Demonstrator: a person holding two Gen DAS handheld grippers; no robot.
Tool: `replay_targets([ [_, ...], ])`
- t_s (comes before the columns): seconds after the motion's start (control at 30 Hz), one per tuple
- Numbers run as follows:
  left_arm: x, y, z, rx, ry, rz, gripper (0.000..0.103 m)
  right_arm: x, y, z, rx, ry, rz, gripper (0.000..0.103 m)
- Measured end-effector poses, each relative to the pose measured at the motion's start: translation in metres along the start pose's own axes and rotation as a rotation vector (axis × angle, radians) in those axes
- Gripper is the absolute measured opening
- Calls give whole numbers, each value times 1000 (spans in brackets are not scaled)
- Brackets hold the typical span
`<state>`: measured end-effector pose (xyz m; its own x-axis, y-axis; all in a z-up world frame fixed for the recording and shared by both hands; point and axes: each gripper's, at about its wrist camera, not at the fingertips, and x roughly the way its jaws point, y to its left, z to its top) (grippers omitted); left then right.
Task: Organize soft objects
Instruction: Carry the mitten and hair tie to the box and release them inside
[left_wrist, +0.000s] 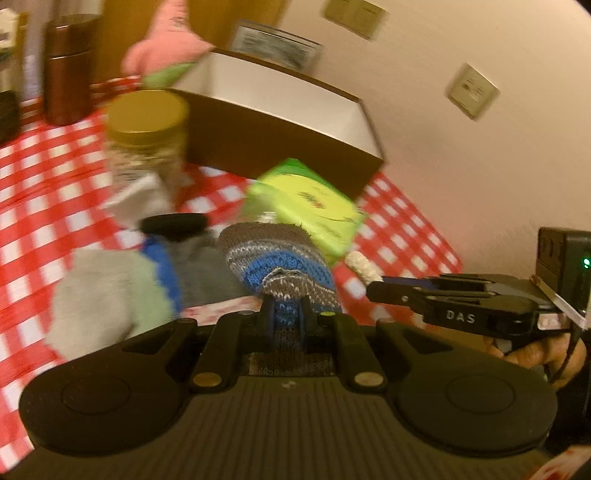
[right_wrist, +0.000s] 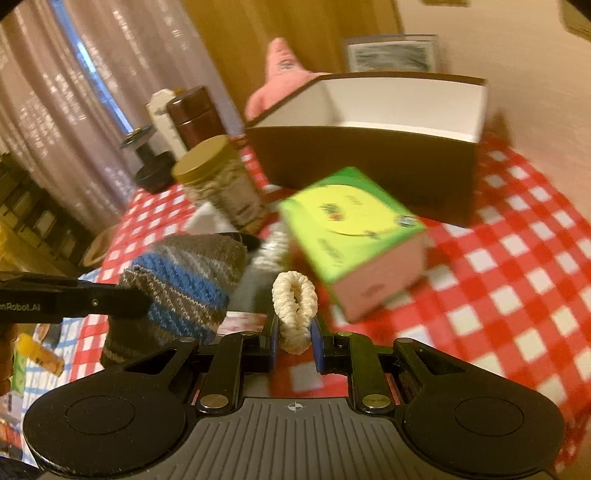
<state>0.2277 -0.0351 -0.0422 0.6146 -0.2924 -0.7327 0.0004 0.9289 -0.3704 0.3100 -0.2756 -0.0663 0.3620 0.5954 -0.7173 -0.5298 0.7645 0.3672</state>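
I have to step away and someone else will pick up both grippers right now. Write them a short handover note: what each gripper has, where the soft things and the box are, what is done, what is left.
Left gripper: shut on the striped knit sock, held clear of the table.
Right gripper: shut on the cream scrunchie, also lifted.
Brown box: open, at the back of the checked tablecloth; the part of its inside that shows is bare.
Still on the table: a pile of grey and pale green soft items near the left, behind them a gold-lidded jar; a green carton lies before the box.
Done: both items picked up. Left: likely drop them in the box, then fetch the pile.
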Motion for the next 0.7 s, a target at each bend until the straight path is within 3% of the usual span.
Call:
replay_targets([
  [0.4, 57, -82, 16, 144, 63, -174, 10, -48, -69, -12, 123, -33, -143, 19],
  [0.7, 97, -130, 36, 181, 59, -226, 10, -66, -117, -1, 134, -55, -211, 19],
])
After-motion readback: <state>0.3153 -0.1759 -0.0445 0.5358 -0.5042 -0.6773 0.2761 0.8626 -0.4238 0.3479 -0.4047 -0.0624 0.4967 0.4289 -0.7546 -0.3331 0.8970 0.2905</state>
